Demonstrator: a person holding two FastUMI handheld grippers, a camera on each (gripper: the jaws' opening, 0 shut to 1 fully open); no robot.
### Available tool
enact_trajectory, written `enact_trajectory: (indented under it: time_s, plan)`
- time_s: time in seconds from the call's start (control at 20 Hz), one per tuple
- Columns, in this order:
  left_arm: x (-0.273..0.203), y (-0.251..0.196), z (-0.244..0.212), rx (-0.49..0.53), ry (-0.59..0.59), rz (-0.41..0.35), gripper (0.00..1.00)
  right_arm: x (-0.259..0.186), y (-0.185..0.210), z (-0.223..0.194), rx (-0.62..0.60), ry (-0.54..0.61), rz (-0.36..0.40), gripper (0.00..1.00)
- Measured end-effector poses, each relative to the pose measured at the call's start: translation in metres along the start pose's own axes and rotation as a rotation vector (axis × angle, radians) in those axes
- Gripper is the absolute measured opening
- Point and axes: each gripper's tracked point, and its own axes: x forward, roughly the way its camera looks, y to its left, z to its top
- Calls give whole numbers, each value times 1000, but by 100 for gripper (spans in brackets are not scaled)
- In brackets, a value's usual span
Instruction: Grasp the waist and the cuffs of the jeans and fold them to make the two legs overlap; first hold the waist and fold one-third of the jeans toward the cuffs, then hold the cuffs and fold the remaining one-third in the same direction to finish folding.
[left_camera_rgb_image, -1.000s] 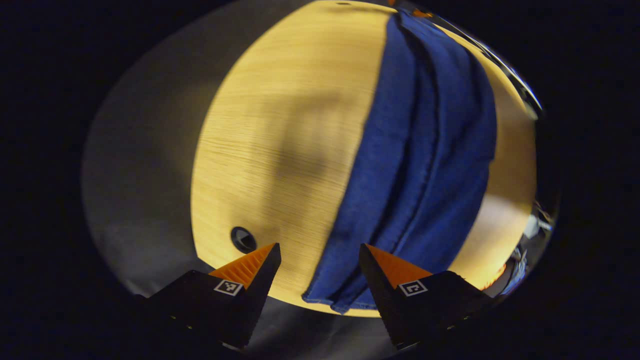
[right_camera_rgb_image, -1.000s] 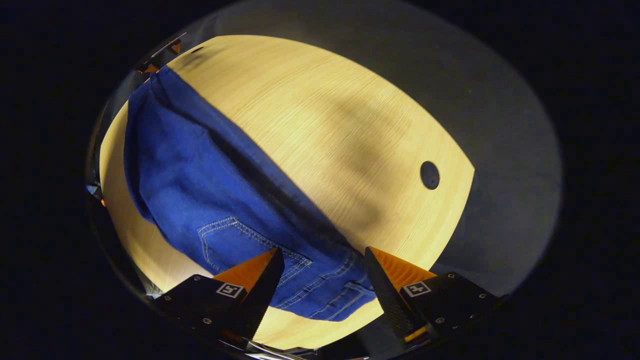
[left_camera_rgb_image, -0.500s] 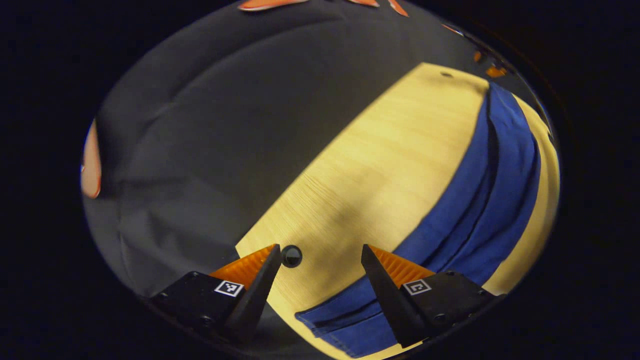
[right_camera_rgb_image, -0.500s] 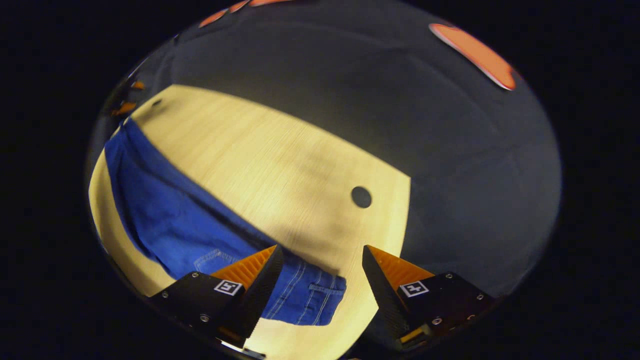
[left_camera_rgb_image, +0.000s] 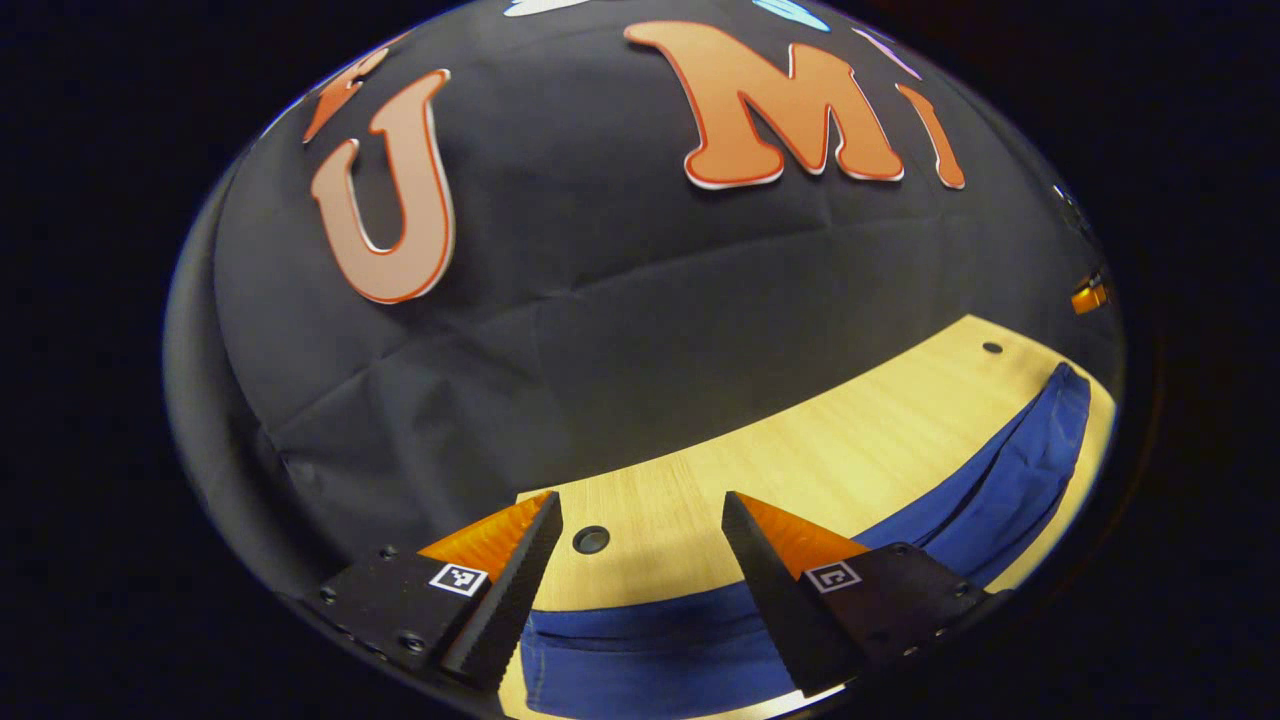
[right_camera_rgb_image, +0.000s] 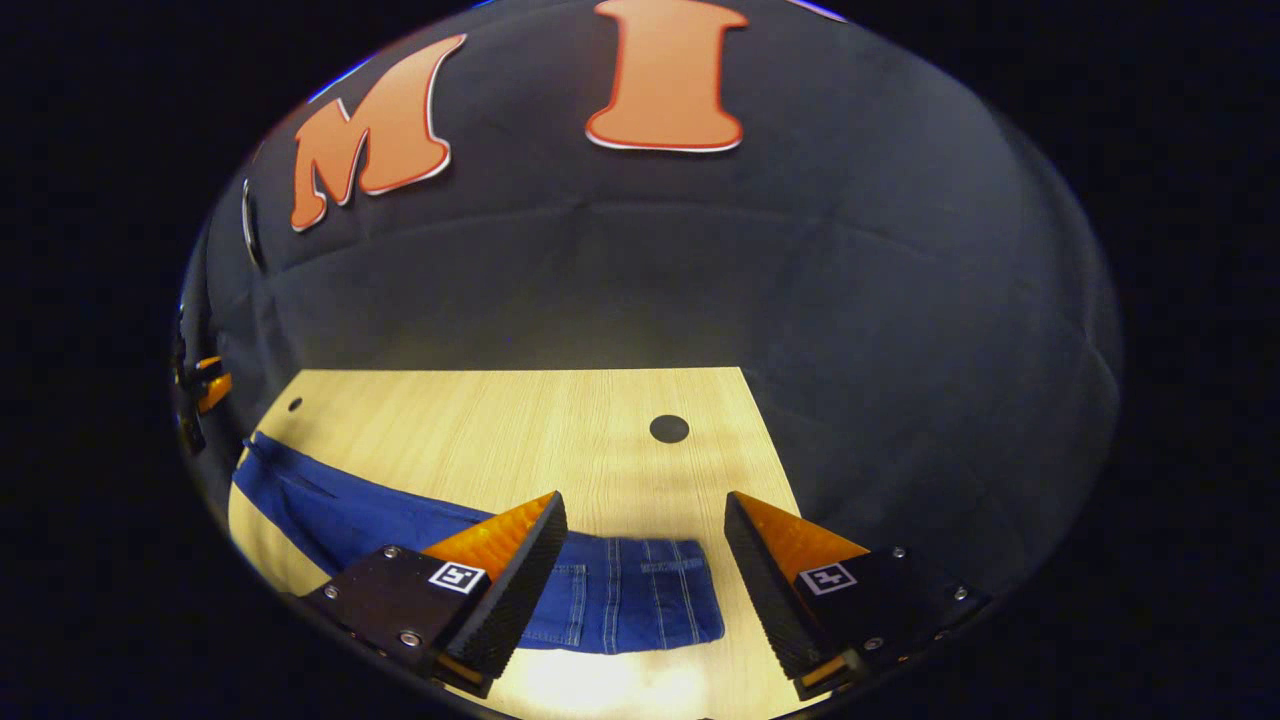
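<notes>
Jeans (right_camera_rgb_image: 440, 520) flat along near edge of surface (right_camera_rgb_image: 520, 420), legs overlapped. Left gripper (left_camera_rgb_image: 640, 590) spread, empty; right gripper (right_camera_rgb_image: 645, 580) spread, above waist.

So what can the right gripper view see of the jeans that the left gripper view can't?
The right gripper view catches the stitched end of the jeans, with pale seam lines and a pocket edge, lying between its open jaws, plus the table's square corner.

The left gripper view catches the plain end of the jeans, a smooth blue band with a long crease running off to the right.

Both share the pale wooden table with its dark round holes, the jeans lying flat on it, and open orange-faced jaws holding nothing.
</notes>
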Motion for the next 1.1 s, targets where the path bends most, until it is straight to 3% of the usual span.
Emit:
enact_trajectory:
  time_s: [0.15, 0.25, 0.6, 0.85, 1.1]
  plan:
    - [-15, -13, 13, -34, -61, 20, 99, 9, -5, -15, 116, 6, 13, 98]
    - [-49, -29, 17, -30, -78, 21, 99, 17, 2, -32, 231, 19, 8, 98]
    - [-115, -64, -14, -31, -43, 32, 99, 30, 38, -60, 806, 74, 27, 98]
    - [-144, -68, -35, -46, -18, 53, 99, 42, 38, -55, 972, 93, 9, 97]
    - [-164, -63, -52, -86, 7, 90, 99, 63, 42, -61, 1020, 141, -33, 98]
